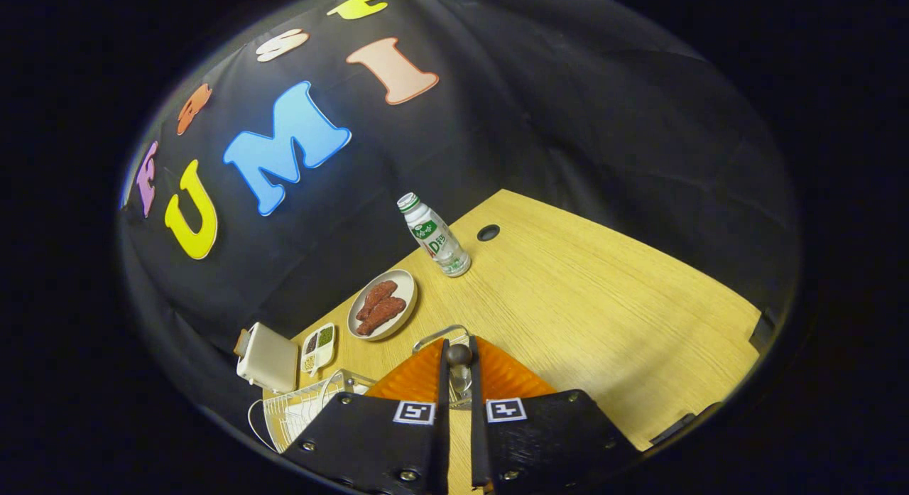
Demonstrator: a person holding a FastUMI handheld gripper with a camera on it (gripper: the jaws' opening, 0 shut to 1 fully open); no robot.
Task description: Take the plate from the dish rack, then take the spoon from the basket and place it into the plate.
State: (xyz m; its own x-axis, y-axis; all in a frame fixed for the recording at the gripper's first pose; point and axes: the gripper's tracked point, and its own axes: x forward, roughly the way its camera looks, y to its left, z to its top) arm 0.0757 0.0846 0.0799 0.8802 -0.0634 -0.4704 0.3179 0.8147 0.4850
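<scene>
My gripper is shut on the spoon, a thin metallic piece with a dark round knob at its far end, which stands up between the fingertips. Right under and beyond the fingers lies the orange ribbed plate on the wooden table. A wire basket rim shows just past the plate's far edge. The white wire dish rack stands to the left of the fingers, near the table's edge.
Beyond the orange plate sit a cream oval dish of sausages and a white drink bottle. A white box-shaped appliance and a small divided snack tray stand by the rack. A cable hole is in the tabletop.
</scene>
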